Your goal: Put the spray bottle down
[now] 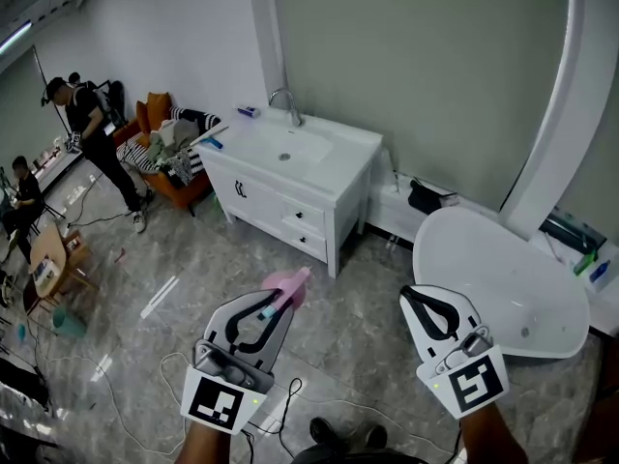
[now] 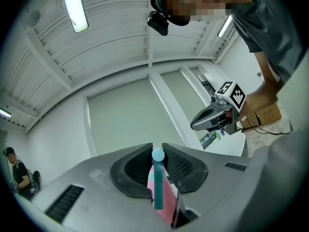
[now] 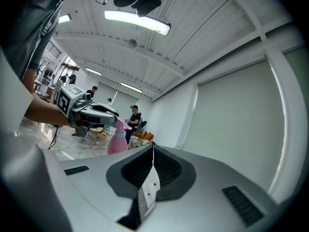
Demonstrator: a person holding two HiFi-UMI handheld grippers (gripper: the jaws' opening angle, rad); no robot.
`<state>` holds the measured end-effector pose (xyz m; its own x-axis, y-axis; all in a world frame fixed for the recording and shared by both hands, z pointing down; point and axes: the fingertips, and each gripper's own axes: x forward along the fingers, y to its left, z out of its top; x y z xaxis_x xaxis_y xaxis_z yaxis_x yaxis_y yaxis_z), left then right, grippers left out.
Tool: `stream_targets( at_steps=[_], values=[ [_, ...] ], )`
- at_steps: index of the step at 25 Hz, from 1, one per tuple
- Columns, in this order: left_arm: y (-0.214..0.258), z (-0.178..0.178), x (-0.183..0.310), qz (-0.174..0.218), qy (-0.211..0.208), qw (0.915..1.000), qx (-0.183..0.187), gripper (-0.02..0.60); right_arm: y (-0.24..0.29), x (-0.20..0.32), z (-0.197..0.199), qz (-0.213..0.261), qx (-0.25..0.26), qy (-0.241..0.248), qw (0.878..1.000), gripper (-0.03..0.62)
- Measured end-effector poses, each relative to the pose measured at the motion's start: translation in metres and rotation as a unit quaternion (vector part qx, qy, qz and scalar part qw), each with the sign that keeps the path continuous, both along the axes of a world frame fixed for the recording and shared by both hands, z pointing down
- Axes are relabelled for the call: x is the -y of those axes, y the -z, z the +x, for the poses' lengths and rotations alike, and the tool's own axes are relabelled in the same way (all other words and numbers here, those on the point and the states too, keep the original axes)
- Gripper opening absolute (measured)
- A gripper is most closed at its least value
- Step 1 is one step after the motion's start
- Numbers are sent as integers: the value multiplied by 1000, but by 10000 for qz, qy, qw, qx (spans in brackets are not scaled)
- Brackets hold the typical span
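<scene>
Up over the grey floor point(image 1: 193, 259), the left hand-held gripper point(image 1: 276, 303) is clenched on a pink spray bottle point(image 1: 287, 286). It grips the bottle near the top, and the teal nozzle point(image 2: 158, 178) shows between its jaws while the pink body sticks out past them. The right hand-held gripper point(image 1: 418, 296) hangs just to the right, apart from the bottle, with its jaws pressed together on nothing. Farther away stands a white cabinet point(image 1: 290, 211) with a sink point(image 1: 280, 148) and a tap point(image 1: 287, 104). A white bathtub point(image 1: 464, 230) lies to the right.
</scene>
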<state>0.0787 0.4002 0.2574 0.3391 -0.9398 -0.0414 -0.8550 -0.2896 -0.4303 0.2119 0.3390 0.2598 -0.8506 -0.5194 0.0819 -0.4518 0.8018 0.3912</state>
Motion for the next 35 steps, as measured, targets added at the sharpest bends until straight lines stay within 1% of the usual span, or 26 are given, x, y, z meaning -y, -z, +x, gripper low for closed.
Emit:
stream_targets(
  at_steps=[4, 8, 11, 14, 17, 20, 25, 30, 35],
  values=[
    [-2, -11, -3, 55, -73, 10000, 35, 58, 0, -2, -13, -3, 16, -67, 10000, 11],
    [-1, -18, -3, 109, -159, 9998, 27, 58, 1, -5, -22, 94, -45, -64, 9999, 10],
    [2, -23, -1, 165, -193, 9997, 64, 58, 2, -3, -25, 104, -67, -91, 9999, 10],
    [4, -24, 5, 157, -177, 9997, -43, 58, 4, 2, -24, 105, -118, -92, 9998, 11],
    [2, -20, 13, 129, -154, 9998, -32, 58, 3, 12, -20, 114, -129, -72, 9998, 9],
    [1, -16, 24, 74, -94, 9999, -48, 58, 0, 26, -15, 6, -61, -65, 10000, 10],
    [1, -7, 45, 13, 72, 9999, 99, 58, -1, 51, -7, -8, -27, 123, 9999, 11],
    [5, 3, 77, -9, 307, 9993, -209, 58, 1, 85, 6, -20, 39, 302, 9995, 11],
    [7, 17, 100, 29, 451, 9989, -143, 58, 5, 108, 19, 48, 90, 510, 9986, 9]
  ],
)
